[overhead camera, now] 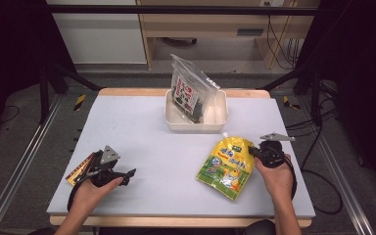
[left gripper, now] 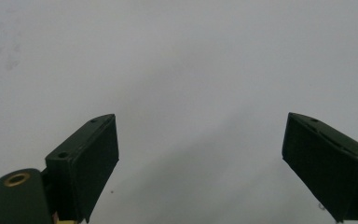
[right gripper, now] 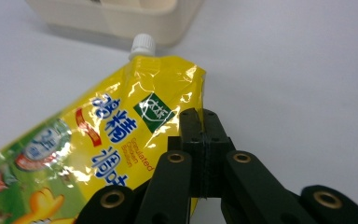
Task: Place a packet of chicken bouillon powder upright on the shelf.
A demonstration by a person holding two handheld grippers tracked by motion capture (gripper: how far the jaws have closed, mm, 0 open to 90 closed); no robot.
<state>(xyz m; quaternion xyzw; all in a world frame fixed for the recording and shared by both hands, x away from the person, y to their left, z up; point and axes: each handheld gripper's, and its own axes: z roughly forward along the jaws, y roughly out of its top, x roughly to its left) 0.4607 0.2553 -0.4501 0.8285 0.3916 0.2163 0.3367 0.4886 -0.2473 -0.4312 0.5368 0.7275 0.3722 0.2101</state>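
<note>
The yellow pouch (overhead camera: 226, 166), lying on the surface (overhead camera: 156, 147) near the white tub (overhead camera: 196, 122), is being pinched at its edge by the right hand-held gripper (right gripper: 200, 140). The left hand-held gripper (left gripper: 200, 154) is being held spread.

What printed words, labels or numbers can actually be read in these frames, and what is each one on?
"Granulated Chicken" (third word unclear): small print on the yellow pouch pinched by the right gripper.
Large blue Chinese characters and green logo, same pouch: not legible to me.
Clear bag in the white bin: print too small.
</note>
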